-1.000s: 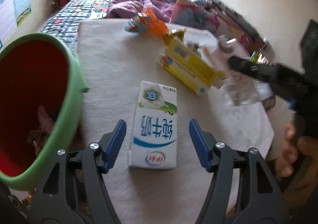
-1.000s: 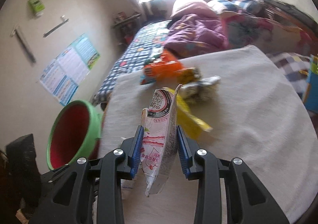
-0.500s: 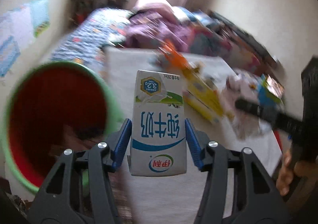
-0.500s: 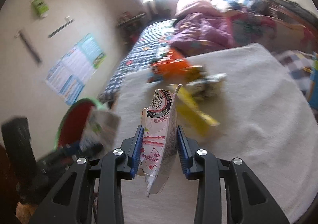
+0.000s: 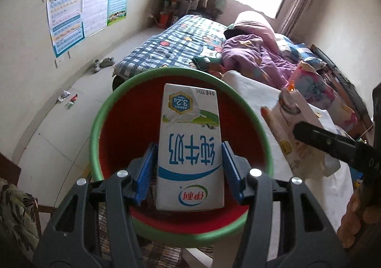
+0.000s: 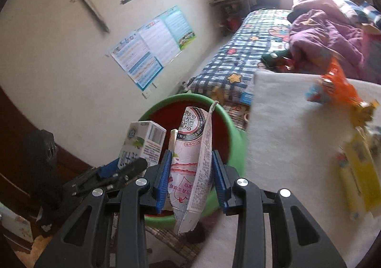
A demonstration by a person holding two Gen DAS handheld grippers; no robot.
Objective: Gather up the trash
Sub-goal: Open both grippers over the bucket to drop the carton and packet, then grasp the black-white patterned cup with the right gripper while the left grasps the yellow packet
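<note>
Holding the milk carton [image 5: 190, 149] clamped in your left gripper [image 5: 188, 172] over the red bin [image 5: 259, 125] — you're also gripping the pink pouch [image 6: 193, 153] in the right gripper [image 6: 190, 172]; release each squarely inside the rim.

The milk carton [image 5: 190, 149] hides the bin's [image 5: 114, 111] contents; the orange wrapper [image 6: 340, 87] is blurred.
</note>
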